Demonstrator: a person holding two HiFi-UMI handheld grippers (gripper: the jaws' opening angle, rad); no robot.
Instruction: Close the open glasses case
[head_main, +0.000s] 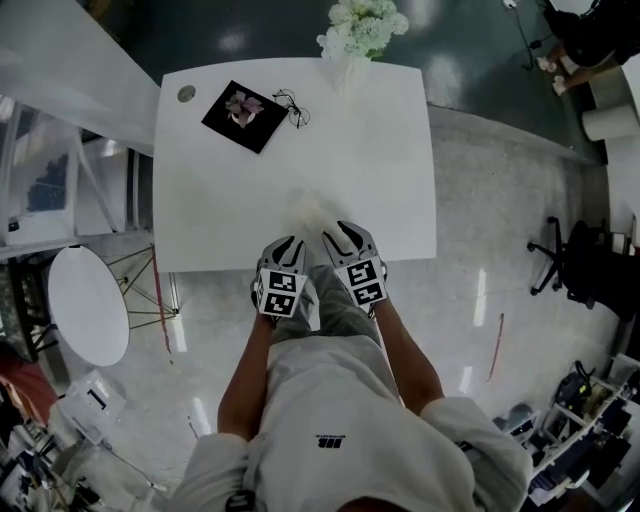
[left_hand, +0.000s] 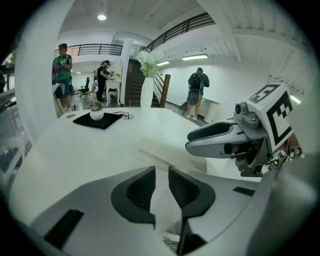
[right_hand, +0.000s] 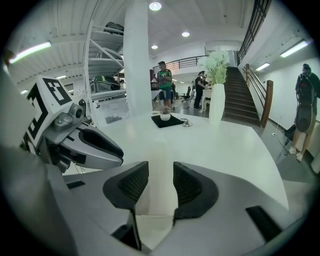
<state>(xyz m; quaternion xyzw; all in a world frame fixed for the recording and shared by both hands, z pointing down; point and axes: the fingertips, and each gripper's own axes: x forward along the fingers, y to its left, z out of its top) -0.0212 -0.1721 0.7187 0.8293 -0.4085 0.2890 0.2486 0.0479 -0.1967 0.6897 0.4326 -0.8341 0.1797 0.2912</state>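
Observation:
A white glasses case (head_main: 311, 213) lies near the front edge of the white table (head_main: 380, 150), pale against the tabletop. In the left gripper view the case (left_hand: 172, 154) is a low wedge just beyond my jaws; I cannot tell how its lid stands. My left gripper (head_main: 287, 243) is over the table's front edge, just short of the case, its jaws a narrow gap apart with nothing between them (left_hand: 161, 187). My right gripper (head_main: 345, 232) hovers beside it to the right of the case, also open and empty (right_hand: 161, 185).
A black mat (head_main: 245, 115) with a small bowl and a pair of eyeglasses (head_main: 292, 108) sit at the table's far left. A vase of white flowers (head_main: 362, 25) stands at the far edge. A round white side table (head_main: 88, 305) is on the left, an office chair (head_main: 570, 260) on the right.

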